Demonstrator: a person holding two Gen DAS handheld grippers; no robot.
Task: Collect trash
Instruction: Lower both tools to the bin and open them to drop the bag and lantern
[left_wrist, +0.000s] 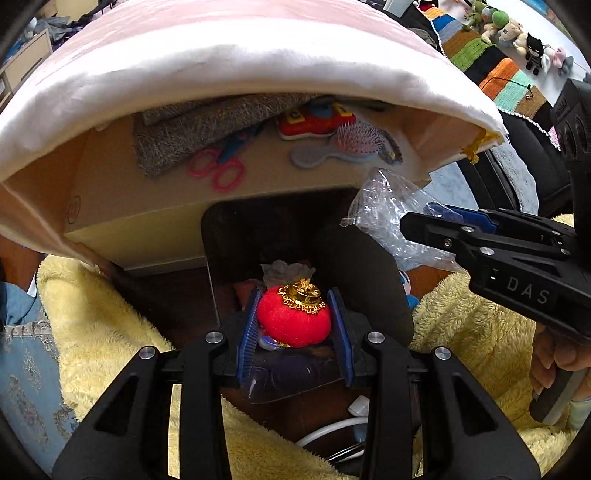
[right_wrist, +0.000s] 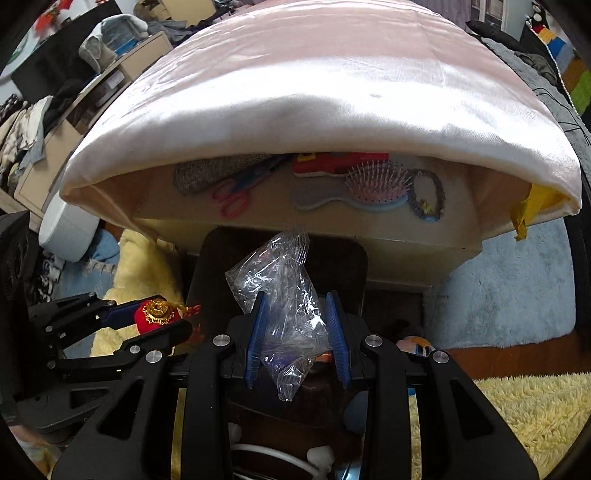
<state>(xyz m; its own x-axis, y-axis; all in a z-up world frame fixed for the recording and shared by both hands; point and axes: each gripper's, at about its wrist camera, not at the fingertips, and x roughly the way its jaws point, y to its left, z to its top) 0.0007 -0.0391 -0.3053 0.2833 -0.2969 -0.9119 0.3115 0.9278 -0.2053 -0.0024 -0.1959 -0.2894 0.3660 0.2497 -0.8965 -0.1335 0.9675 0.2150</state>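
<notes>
My left gripper (left_wrist: 294, 323) is shut on a red plush ornament with a gold cap (left_wrist: 293, 317), held over a dark bin (left_wrist: 236, 236) under the table edge. It shows in the right wrist view (right_wrist: 157, 314) too. My right gripper (right_wrist: 297, 328) is shut on a crumpled clear plastic bag (right_wrist: 284, 291), also held over the dark bin (right_wrist: 343, 266). In the left wrist view the bag (left_wrist: 388, 218) hangs from the right gripper (left_wrist: 424, 219) at the right. White crumpled trash (left_wrist: 284, 267) lies inside the bin.
A low table under a pink-white cloth (right_wrist: 314, 92) holds pink-handled scissors (right_wrist: 232, 195), a hairbrush (right_wrist: 373, 184), a grey cloth (right_wrist: 214, 170) and a red toy (right_wrist: 332, 162). Yellow fluffy blanket (left_wrist: 110, 325) lies on both sides. A blue rug (right_wrist: 509, 288) is at right.
</notes>
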